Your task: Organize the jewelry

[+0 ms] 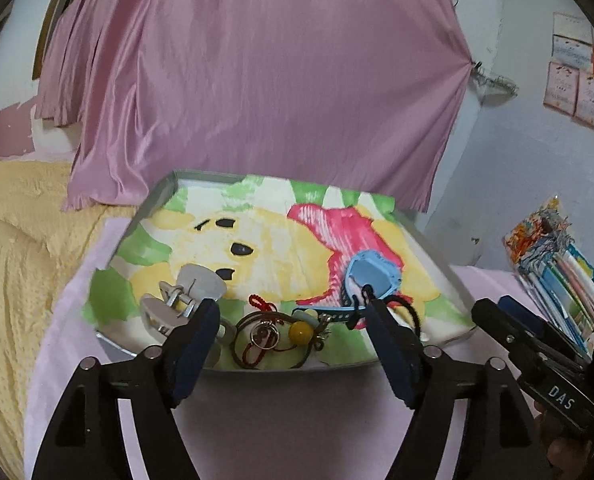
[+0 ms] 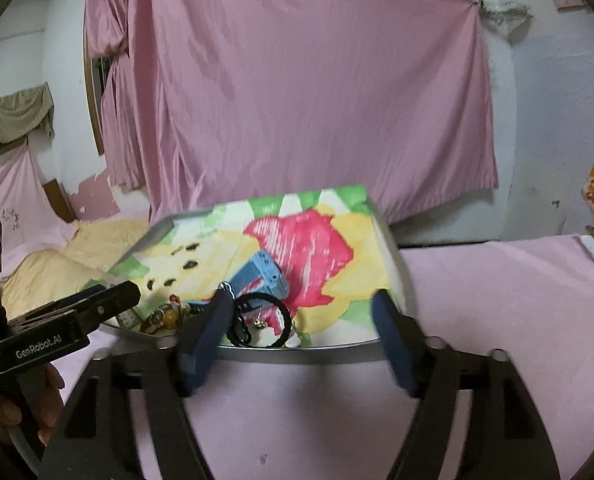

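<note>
A metal tray (image 1: pixel 429 240) lined with a bear-print cloth sits on the pink-covered table. Near its front edge lie a grey hair claw clip (image 1: pixel 177 300), a tangle of cord bracelets with a yellow bead (image 1: pixel 300 331), a blue watch (image 1: pixel 371 276) and a black hair tie (image 1: pixel 407 308). My left gripper (image 1: pixel 291 312) is open and empty, its fingers either side of the bracelet tangle, just above the tray's front rim. My right gripper (image 2: pixel 303 308) is open and empty over the tray's (image 2: pixel 393 248) front right part, near the watch (image 2: pixel 263 276) and hair tie (image 2: pixel 263 320).
A pink curtain (image 1: pixel 265 80) hangs behind the tray. A yellow bedspread (image 1: pixel 13 264) lies to the left. A stack of colourful packets (image 1: pixel 557 268) stands at the right on the table. The right gripper's body shows in the left wrist view (image 1: pixel 537 344).
</note>
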Demonstrator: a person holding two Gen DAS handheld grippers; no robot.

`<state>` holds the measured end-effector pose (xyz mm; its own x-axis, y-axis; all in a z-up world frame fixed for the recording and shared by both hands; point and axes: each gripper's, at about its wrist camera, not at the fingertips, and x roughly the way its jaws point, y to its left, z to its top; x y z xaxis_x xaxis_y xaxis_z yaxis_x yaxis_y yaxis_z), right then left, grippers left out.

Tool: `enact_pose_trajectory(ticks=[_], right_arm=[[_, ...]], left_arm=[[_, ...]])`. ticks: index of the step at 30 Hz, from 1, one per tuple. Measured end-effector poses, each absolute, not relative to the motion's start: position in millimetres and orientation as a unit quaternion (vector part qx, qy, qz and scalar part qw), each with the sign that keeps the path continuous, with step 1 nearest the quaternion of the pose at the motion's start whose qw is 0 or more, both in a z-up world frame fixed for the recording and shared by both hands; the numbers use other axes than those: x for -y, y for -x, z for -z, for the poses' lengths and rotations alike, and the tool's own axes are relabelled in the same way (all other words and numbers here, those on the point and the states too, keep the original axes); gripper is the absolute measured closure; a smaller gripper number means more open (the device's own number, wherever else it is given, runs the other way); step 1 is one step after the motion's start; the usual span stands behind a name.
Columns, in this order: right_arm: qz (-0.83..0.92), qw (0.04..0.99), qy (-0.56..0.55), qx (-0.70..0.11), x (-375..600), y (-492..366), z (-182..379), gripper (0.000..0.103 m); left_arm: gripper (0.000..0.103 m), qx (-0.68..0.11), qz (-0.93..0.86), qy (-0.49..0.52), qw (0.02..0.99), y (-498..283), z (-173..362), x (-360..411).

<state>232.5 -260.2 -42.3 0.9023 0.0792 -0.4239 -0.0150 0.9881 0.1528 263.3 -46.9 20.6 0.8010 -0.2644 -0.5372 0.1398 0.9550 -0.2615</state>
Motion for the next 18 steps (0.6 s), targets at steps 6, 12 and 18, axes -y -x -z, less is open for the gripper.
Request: enact_pose_trajectory(ticks=[6,12,18], right_arm=[[-0.021,0.983,-0.073,-0.165,261,-201,30,0.015],[-0.027,0.988,-0.076,-0.128,260,-170,28,0.002],[-0.026,0.990,-0.080,-0.112,255,-146,31,0.002]], left_arm=[[0.008,-0.247,0.103,0.107,0.958,-233,-34,41],[0.001,-0.214,0.079,0.112,0.967,-203,-39,27],[0.001,-0.185,0.057,0.102,0.976,-167,-42,14]])
